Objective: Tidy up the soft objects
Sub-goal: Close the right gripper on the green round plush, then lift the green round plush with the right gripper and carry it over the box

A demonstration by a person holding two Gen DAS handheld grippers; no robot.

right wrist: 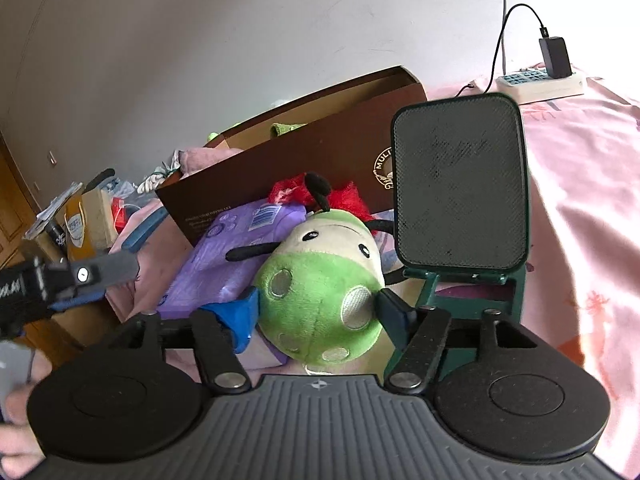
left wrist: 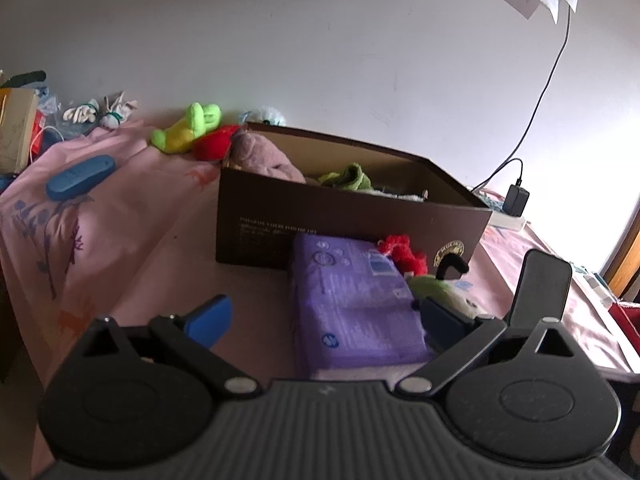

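Right gripper (right wrist: 316,312) clamps a green ladybug plush (right wrist: 320,280) between its blue fingers (right wrist: 240,316) — purple pack (right wrist: 224,256) ahead-left, brown box (right wrist: 304,160) beyond, dark stand (right wrist: 460,188) ahead-right.

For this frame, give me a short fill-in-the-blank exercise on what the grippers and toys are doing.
1. The right gripper has its fingers on either side of a ____ ladybug plush.
2. The plush rests partly on a ____ soft pack.
3. The left gripper is ____, holding nothing.
4. Behind the pack stands a brown ____ holding toys.

Missing: green; purple; open; box
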